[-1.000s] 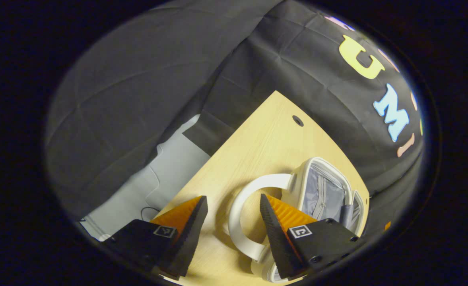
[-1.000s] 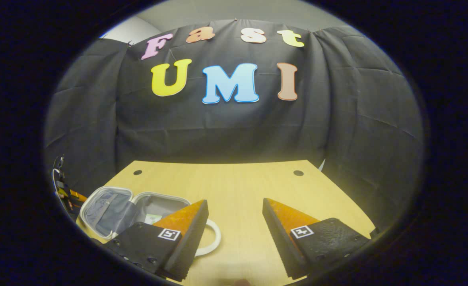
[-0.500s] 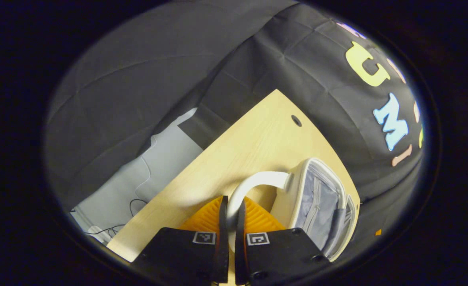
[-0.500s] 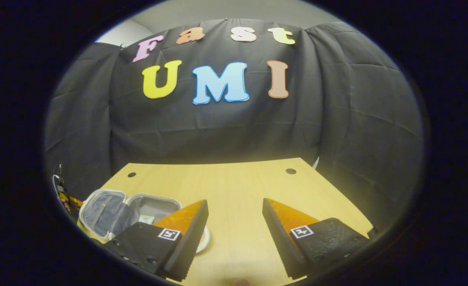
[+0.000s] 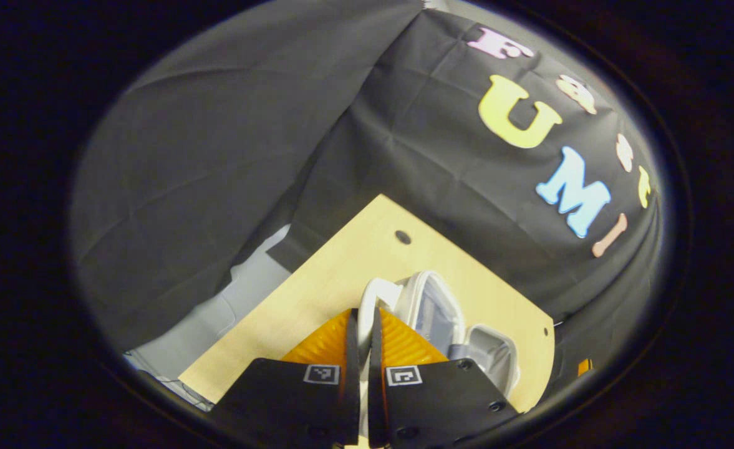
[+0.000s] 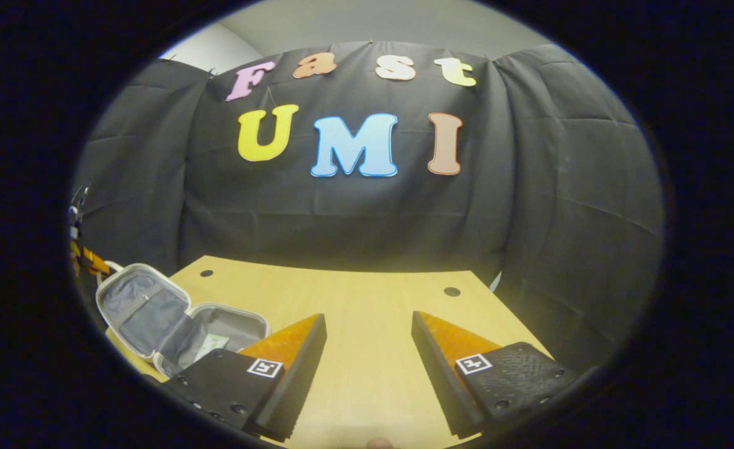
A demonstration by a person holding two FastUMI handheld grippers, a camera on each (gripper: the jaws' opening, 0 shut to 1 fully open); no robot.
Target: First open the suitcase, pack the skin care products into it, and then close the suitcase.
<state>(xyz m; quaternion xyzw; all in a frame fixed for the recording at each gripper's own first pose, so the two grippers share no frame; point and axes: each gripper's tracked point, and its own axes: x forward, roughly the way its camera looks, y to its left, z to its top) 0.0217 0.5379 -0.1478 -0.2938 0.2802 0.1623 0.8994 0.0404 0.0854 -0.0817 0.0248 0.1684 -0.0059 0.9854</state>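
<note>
Left gripper (image 5: 362, 324): fingers were pressed together on the white handle (image 5: 371, 298) of the suitcase (image 5: 441, 312), pinching it between them. In the left gripper view the handle ran up from between the fingers to the case's upper half.

Right gripper (image 6: 367, 340): jaws were spread wide, nothing between them, over bare tabletop (image 6: 367, 293) to the right of the case.

Suitcase position: it sat at the left side of the table, near the edge. In the right gripper view the suitcase (image 6: 173, 321) stood open; the lid (image 6: 139, 305) was tilted partway up and showed its grey lining, and the lower half (image 6: 226, 327) lay flat on the table. A small pale item (image 6: 212, 343) lay inside the lower half; too small to tell what it was.

Progress, judged: the opening step was done. With the lid partly raised and the handle gripped, closing looked to be the step in hand. No skin care products were visible on the table; whether packing was complete could not be confirmed beyond that one item. Left to do: bring the lid fully down onto the lower half.
</note>
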